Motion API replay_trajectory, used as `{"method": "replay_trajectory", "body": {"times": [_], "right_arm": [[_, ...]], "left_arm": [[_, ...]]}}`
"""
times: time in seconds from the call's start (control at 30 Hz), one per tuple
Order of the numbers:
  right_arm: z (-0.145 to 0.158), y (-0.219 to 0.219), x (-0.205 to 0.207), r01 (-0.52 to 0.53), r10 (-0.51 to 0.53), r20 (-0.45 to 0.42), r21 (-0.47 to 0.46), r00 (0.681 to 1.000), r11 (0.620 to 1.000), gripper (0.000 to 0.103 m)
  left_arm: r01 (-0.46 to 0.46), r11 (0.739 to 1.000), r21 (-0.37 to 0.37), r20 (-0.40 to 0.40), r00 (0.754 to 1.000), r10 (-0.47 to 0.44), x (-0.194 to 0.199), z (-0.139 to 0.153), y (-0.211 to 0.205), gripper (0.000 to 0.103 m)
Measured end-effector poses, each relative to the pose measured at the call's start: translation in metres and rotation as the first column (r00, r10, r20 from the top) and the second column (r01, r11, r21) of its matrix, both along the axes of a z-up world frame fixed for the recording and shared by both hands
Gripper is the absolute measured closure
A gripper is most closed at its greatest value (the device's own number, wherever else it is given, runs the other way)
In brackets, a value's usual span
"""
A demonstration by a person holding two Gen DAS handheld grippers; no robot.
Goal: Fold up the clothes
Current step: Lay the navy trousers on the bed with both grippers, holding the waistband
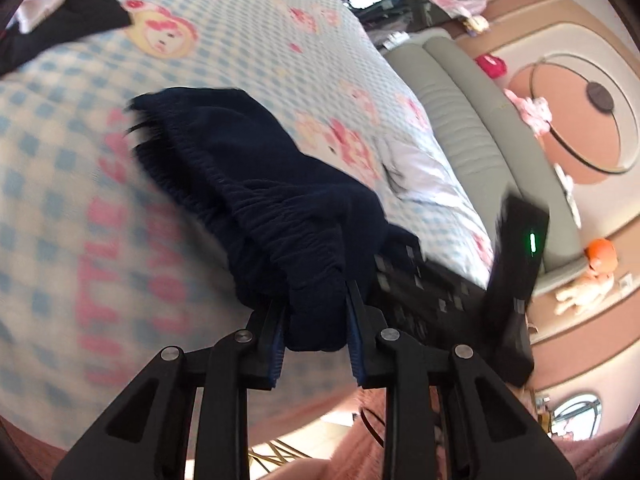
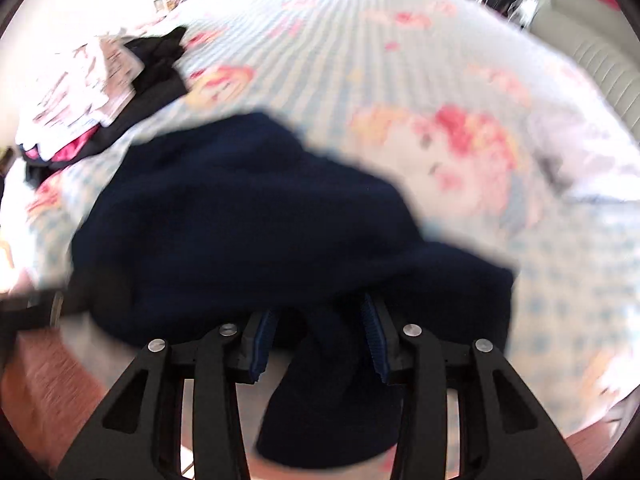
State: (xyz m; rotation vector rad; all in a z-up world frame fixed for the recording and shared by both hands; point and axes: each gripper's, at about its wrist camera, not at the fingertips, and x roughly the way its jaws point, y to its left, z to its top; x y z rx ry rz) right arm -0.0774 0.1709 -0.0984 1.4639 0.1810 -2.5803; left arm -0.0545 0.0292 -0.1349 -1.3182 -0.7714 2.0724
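The dark navy garment (image 1: 240, 184) lies bunched on the bed (image 1: 248, 28), its gathered elastic waistband running from the upper left down toward the left gripper (image 1: 316, 312). That gripper's jaws are clamped on a thick wad of the waistband: cloth fills the whole gap between the 2 blue pads and bulges out below them. Behind the garment, the right gripper's dark body (image 1: 516, 264) with a green light shows partly, its tips hidden by the fabric.

From the right wrist view the same garment (image 2: 248, 216) is a blurred dark mass with no seams or edges readable. A hanging fold of it drops between the jaws of the right gripper (image 2: 320, 336). The right-hand pad appears to touch the cloth, while a pale gap shows beside the left-hand pad, so whether the jaws are really clenched on the fold cannot be told; blur makes this harder.

The checked bedspread with pink cartoon prints is smeared by motion in both views, and its lettering is only partly legible. A stack of other clothes (image 2: 92, 92) sits at the far left of the bed, cut by the lens edge. A grey padded bed end (image 1: 472, 132) and a doll (image 1: 592, 276) on the floor lie off to the right.
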Motion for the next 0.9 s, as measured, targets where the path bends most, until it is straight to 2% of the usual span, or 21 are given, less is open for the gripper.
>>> {"method": "replay_trajectory", "body": {"times": [0.1, 0.13, 0.17, 0.23, 0.3, 0.37, 0.43, 0.47, 0.53, 0.63, 0.67, 0.73, 0.83, 0.9], "right_arm": [[0.019, 0.004, -0.009, 0.035, -0.036, -0.055, -0.024, 0.998, 0.999, 0.063], [0.026, 0.005, -0.009, 0.046, -0.049, -0.077, -0.034, 0.996, 0.998, 0.063], [0.029, 0.007, -0.006, 0.049, -0.053, -0.088, -0.040, 0.995, 0.998, 0.063], [0.035, 0.010, 0.001, 0.054, -0.059, -0.107, -0.050, 0.993, 0.997, 0.063], [0.031, 0.016, 0.009, 0.052, -0.057, -0.066, -0.074, 0.996, 0.996, 0.063], [0.030, 0.024, 0.012, 0.053, -0.050, 0.029, -0.117, 0.998, 0.992, 0.063], [0.032, 0.025, 0.026, 0.017, -0.005, 0.059, -0.195, 0.998, 0.981, 0.062], [0.031, 0.018, 0.031, -0.022, 0.038, 0.071, -0.206, 0.997, 0.978, 0.058], [0.028, 0.003, 0.041, -0.102, 0.126, 0.094, -0.225, 0.988, 0.969, 0.051], [0.014, -0.023, 0.047, -0.189, 0.220, 0.134, -0.213, 0.966, 0.959, 0.051], [0.008, -0.032, 0.046, -0.203, 0.236, 0.150, -0.209, 0.960, 0.957, 0.051], [-0.003, -0.045, 0.040, -0.203, 0.253, 0.173, -0.263, 0.952, 0.943, 0.051], [-0.014, -0.062, 0.030, -0.169, 0.203, 0.161, -0.204, 0.966, 0.964, 0.050], [-0.012, -0.068, 0.032, -0.129, 0.143, 0.101, -0.131, 0.985, 0.983, 0.047]], "left_arm": [[0.025, 0.999, -0.040, -0.021, 0.999, -0.026, 0.002, 0.005, 0.016, 0.076], [0.026, 0.998, -0.055, -0.023, 0.999, -0.027, 0.001, 0.006, 0.018, 0.073], [0.028, 0.998, -0.059, -0.013, 0.999, -0.029, -0.001, 0.004, 0.015, 0.069], [0.012, 0.998, -0.063, 0.013, 1.000, -0.011, -0.003, 0.000, 0.004, 0.067], [-0.024, 0.997, -0.073, 0.033, 0.999, 0.026, -0.002, -0.004, -0.013, 0.064], [-0.065, 0.994, -0.082, 0.037, 0.997, 0.069, 0.003, -0.005, -0.034, 0.058], [-0.110, 0.989, -0.097, 0.037, 0.993, 0.114, 0.008, -0.006, -0.055, 0.056], [-0.137, 0.984, -0.112, 0.032, 0.989, 0.141, 0.009, -0.008, -0.063, 0.056], [-0.200, 0.967, -0.158, 0.034, 0.978, 0.208, 0.003, -0.012, -0.075, 0.056], [-0.286, 0.931, -0.226, 0.029, 0.954, 0.300, -0.007, -0.017, -0.091, 0.057], [-0.284, 0.927, -0.245, 0.020, 0.955, 0.297, -0.013, -0.017, -0.092, 0.057], [-0.270, 0.921, -0.282, -0.001, 0.960, 0.282, -0.024, -0.016, -0.091, 0.057], [-0.233, 0.920, -0.316, -0.014, 0.970, 0.241, -0.043, -0.015, -0.084, 0.056], [-0.195, 0.929, -0.313, -0.008, 0.979, 0.203, -0.055, -0.016, -0.079, 0.056]]}}
